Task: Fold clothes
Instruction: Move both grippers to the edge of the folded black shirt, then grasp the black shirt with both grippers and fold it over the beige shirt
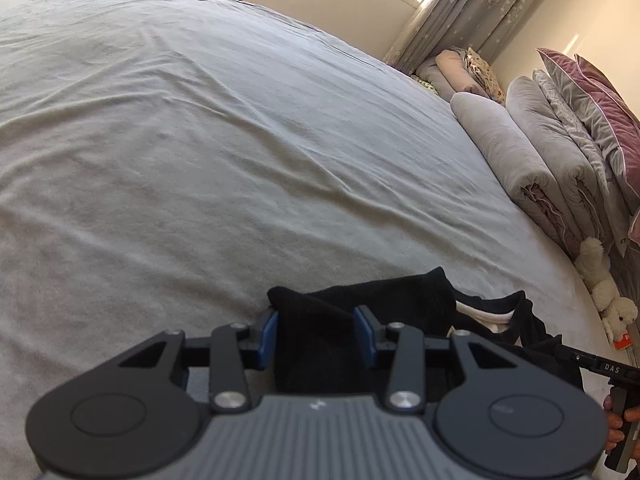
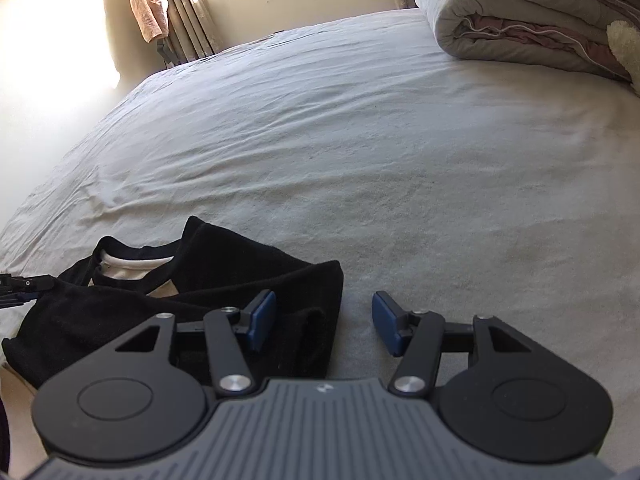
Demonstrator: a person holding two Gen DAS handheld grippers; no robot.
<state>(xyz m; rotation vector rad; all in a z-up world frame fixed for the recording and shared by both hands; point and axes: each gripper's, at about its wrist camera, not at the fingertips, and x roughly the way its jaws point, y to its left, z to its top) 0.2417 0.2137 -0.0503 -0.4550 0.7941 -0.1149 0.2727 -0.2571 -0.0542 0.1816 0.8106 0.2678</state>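
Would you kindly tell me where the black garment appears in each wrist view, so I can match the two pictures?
Left wrist view: the black garment lies at bottom centre on the grey bedsheet, running between the left gripper pads and off to the right.
Right wrist view: the black garment sits at lower left; the right gripper straddles its right edge.
Shared landmark: the folded grey quilt at the bed's edge.

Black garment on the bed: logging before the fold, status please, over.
Left gripper straddling black garment, grip unclear. Right gripper open at its edge. Grey bedsheet ahead bare; folded quilts far off.
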